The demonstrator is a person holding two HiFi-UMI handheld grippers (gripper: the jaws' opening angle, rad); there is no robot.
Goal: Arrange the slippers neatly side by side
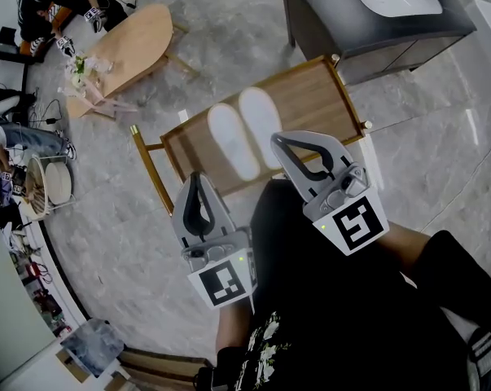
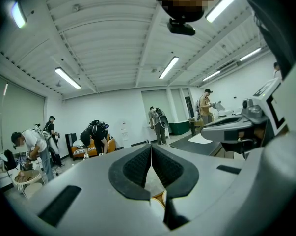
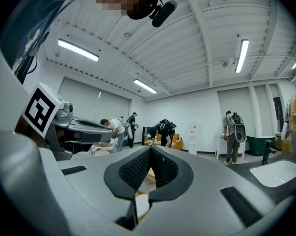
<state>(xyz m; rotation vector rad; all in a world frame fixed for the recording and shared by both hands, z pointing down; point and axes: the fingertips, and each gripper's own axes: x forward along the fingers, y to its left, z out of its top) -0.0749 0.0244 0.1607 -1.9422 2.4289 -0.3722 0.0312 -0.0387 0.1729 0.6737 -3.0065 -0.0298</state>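
Slippers (image 1: 233,141) lie just ahead of my tongs on the wooden desk (image 1: 318,96), close together and parallel. Left tongs (image 1: 196,177) and right tongs (image 1: 279,142) are both clenched on nothing. I'd only nudge the heels level, gently.

slippers (image 1: 233,141): side by side | on: bench (image 1: 310,96) | behind bench: cabinet (image 1: 367,31)

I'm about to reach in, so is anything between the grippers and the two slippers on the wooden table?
Nothing visible does. The white slippers lie alone on the wooden table, with bare wood around them. The left gripper and right gripper, both shut, hang by its near side.
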